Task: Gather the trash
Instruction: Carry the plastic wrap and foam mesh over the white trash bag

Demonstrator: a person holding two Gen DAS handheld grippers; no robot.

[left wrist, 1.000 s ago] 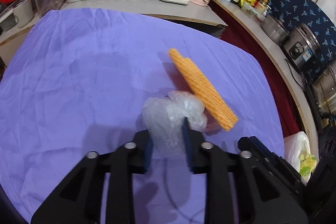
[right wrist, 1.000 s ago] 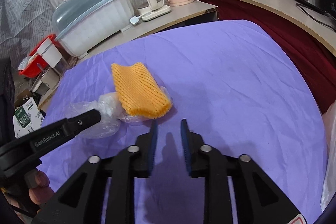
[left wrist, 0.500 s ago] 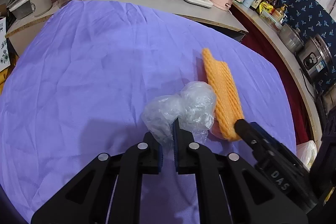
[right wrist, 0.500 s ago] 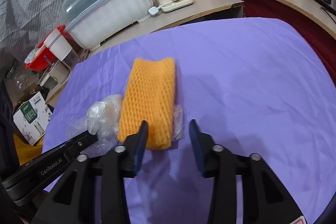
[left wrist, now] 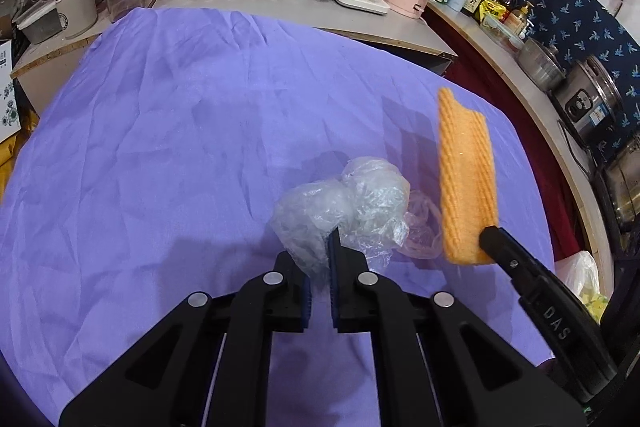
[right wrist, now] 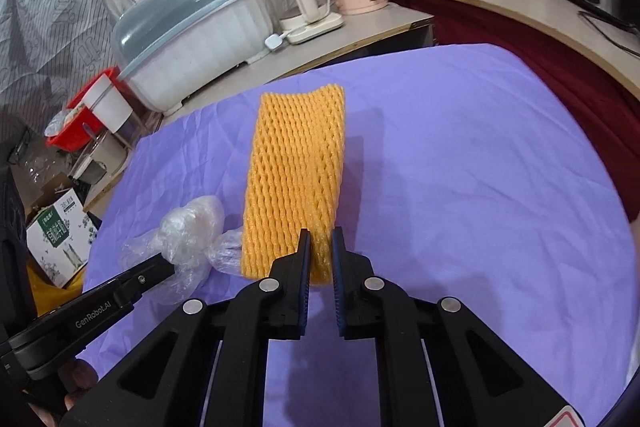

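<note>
The jaws of the left gripper (left wrist: 320, 259) are seen pressed fully together on a thin fold at the near edge of a crumpled clear plastic bag (left wrist: 344, 203), most of which bulges out beyond the tips. The jaws of the right gripper (right wrist: 320, 251) are closing on the near end of an orange foam fruit net (right wrist: 296, 179), and the foam is seen pinched between the pads, with the rest of the net stretching away toward the far side. In the left wrist view the net appears lifted clear of the purple cloth (left wrist: 160, 147) that covers the desk, with its shadow thrown on the cloth to its left. The bag lies just to the left of the net, and a loose tail of film reaches toward the net's near end; whether the two touch cannot be told. Several risks can be judged from this. The slippery film could slide out of the left jaws, since only a small fold is caught. The soft net could sag or twist free if only its corner is held. The trailing film could be dragged along by the net. A white bag (left wrist: 580, 275) is glimpsed past the desk's right edge, possibly for the trash.
</note>
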